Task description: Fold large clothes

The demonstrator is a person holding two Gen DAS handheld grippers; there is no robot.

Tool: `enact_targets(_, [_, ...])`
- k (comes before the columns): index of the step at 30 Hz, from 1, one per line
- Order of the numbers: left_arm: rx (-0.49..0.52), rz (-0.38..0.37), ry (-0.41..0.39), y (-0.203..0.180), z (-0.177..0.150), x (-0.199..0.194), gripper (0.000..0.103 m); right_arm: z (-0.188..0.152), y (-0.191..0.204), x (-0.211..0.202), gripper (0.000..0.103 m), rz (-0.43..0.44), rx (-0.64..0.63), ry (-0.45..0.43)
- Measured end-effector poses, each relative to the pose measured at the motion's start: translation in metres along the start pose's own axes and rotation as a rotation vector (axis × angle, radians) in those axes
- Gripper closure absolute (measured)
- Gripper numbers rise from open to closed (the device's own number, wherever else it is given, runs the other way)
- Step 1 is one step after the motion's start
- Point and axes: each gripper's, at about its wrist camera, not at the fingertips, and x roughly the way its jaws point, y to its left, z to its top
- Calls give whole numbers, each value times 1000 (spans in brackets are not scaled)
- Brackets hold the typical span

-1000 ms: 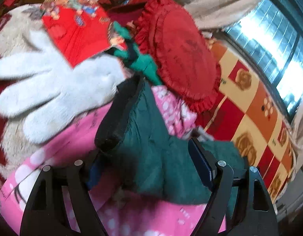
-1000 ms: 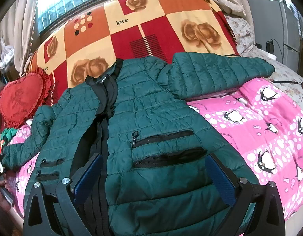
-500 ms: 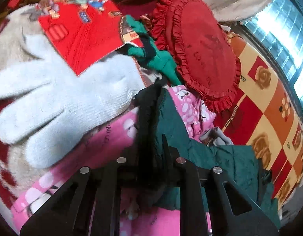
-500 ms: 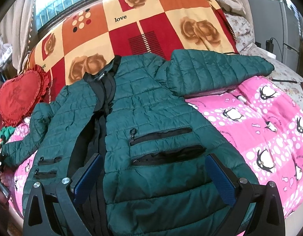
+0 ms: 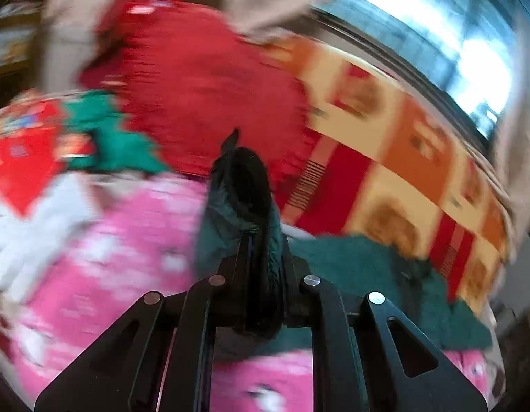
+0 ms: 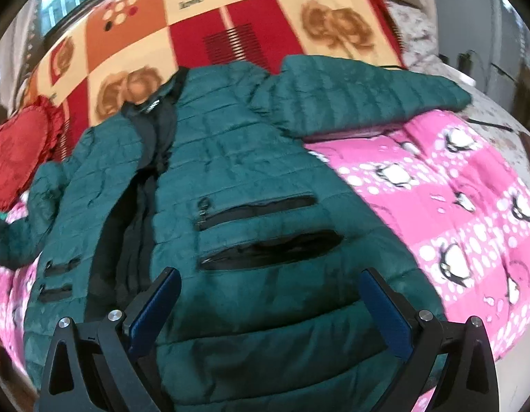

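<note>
A dark green quilted jacket (image 6: 237, 185) lies front up and spread on a pink penguin blanket (image 6: 450, 206). Its right sleeve (image 6: 361, 99) stretches to the upper right; its left sleeve (image 6: 21, 230) runs off the left edge. My left gripper (image 5: 263, 257) is shut on the cuff of that left sleeve (image 5: 240, 185) and holds it lifted, black cuff opening upward. The rest of the jacket shows blurred at the right of the left wrist view (image 5: 374, 274). My right gripper (image 6: 270, 309) is open and empty, hovering over the jacket's lower hem.
A red heart-shaped ruffled cushion (image 6: 17, 151) lies left of the jacket, also in the left wrist view (image 5: 210, 92). An orange, red and cream checked blanket (image 6: 271, 7) covers the far side. A white gloved hand (image 5: 31, 233) and window (image 5: 453, 34) show at left wrist view.
My left gripper closed on the sleeve cuff and has lifted it, swinging right; the view is now blurred. My right gripper moved slightly closer over the hem, staying open.
</note>
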Motion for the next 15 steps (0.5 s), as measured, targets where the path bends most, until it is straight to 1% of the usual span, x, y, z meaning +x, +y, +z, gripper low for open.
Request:
enact_targets(1, [15, -45, 17, -21, -5, 7, 91, 0, -2, -2, 1, -11, 7, -9])
enact_targets(2, [28, -81, 30, -38, -10, 14, 91, -1, -6, -7, 1, -47, 23, -34])
enact_targets(4, [83, -140, 66, -86, -23, 32, 91, -1, -12, -13, 1, -94, 41, -59])
enact_targets(5, [103, -163, 81, -104, -28, 38, 91, 1, -15, -13, 1, -101, 47, -59])
enact_targets(7, [161, -209, 117, -149, -44, 55, 91, 4, -20, -10, 1, -88, 50, -50])
enact_targets(9, [195, -251, 145, -183, -54, 70, 91, 7, -28, -9, 1, -98, 60, -66])
enact_targets(12, [233, -345, 185, -237, -67, 92, 91, 7, -41, -11, 1, -107, 97, -100])
enact_targets(13, [241, -372, 196, -251, -71, 98, 91, 6, -45, -10, 1, -98, 114, -99])
enact_targets(15, [263, -431, 211, -287, -78, 115, 91, 3, -58, -8, 1, -47, 185, -96])
